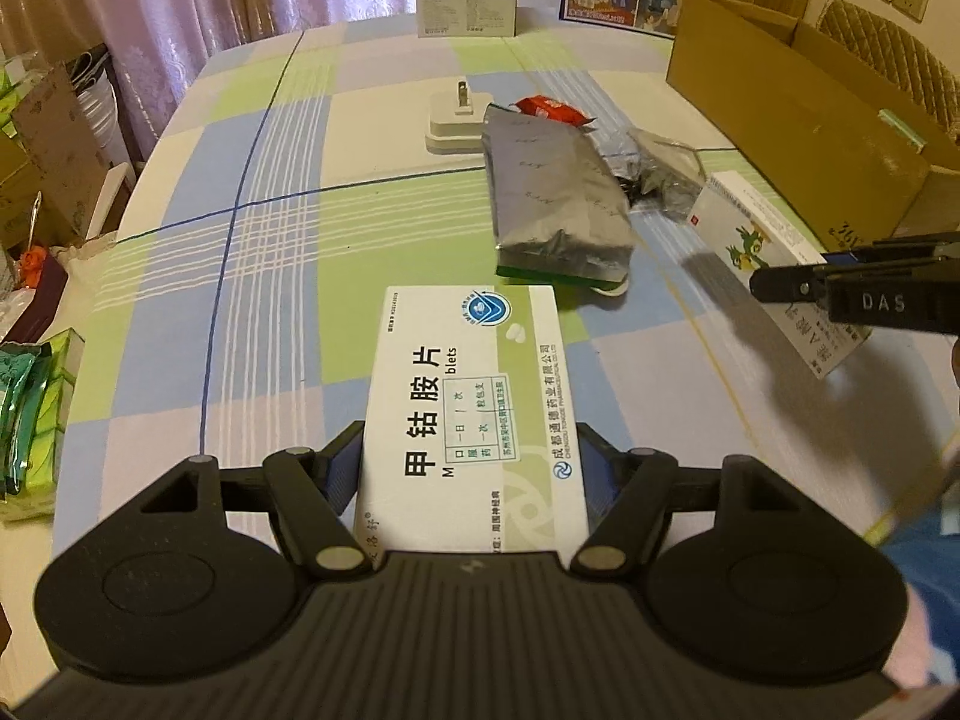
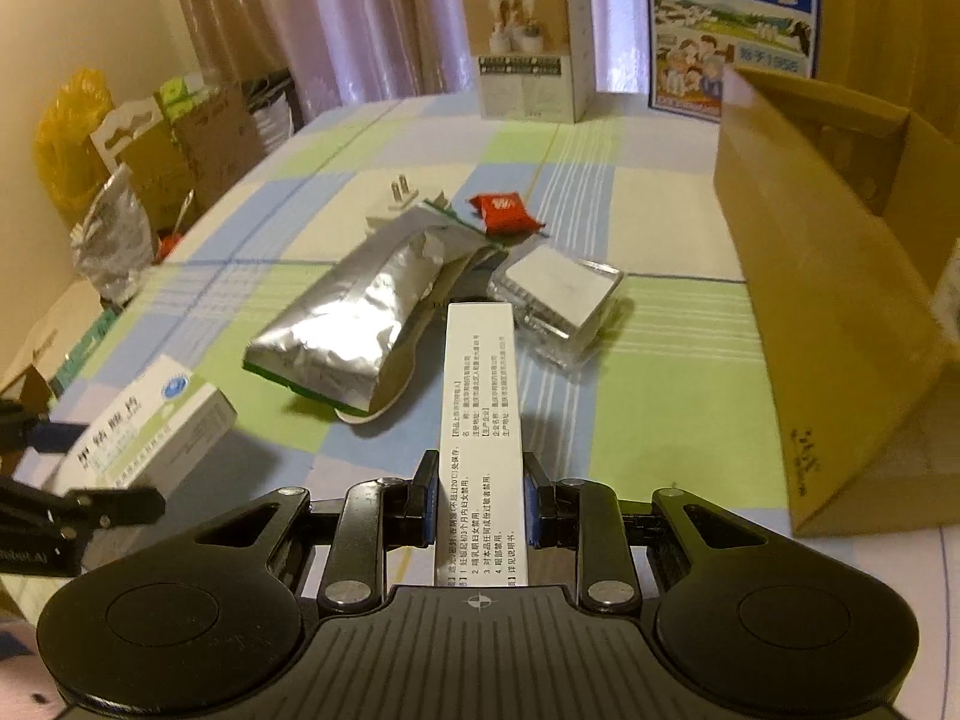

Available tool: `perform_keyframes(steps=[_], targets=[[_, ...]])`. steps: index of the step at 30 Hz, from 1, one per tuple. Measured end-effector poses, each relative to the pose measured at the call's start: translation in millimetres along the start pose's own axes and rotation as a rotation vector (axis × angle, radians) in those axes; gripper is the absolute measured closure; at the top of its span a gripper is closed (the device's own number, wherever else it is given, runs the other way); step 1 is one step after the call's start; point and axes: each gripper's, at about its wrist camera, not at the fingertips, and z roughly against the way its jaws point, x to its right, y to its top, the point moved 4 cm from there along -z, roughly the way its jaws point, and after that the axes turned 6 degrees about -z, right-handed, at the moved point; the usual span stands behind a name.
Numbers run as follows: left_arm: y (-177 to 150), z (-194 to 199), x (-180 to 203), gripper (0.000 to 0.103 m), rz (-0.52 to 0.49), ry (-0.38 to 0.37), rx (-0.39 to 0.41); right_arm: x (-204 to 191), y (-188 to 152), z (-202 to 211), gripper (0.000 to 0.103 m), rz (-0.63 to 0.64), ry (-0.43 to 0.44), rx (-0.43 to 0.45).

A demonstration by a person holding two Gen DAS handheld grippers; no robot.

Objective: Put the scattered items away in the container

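Two grippers each carry a medicine carton above the checked tablecloth [image 1: 270,252]. The left gripper [image 1: 468,468] has its jaws clamped on the flat sides of a white-and-green tablet box [image 1: 474,408], which sticks out toward twelve o'clock. The right gripper [image 2: 480,498] has its jaws nearly together, pinching the narrow faces of a slim white box [image 2: 480,420] held edge-up. Still on the cloth lie a silver foil pouch [image 2: 354,324], a red sachet [image 2: 504,213], a white plug [image 1: 453,120] and a clear-wrapped packet [image 2: 561,300]. The open cardboard container [image 2: 840,312] stands at about two o'clock in the right wrist view — well apart from both boxes.
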Motion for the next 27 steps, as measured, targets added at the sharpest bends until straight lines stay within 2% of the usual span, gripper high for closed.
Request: perform_keyframes(steps=[9,16,27], targets=[[17,31,35,0.036,-0.035,-0.037,0.057,16,16,68,0.08,-0.033,-0.028,0.102],[45,54,82,0.036,-0.086,-0.095,0.121,56,27,121,0.08,-0.067,-0.109,0.175],[95,82,169,0.036,-0.138,-0.18,0.205,117,24,185,0.08,-0.141,-0.189,0.248]])
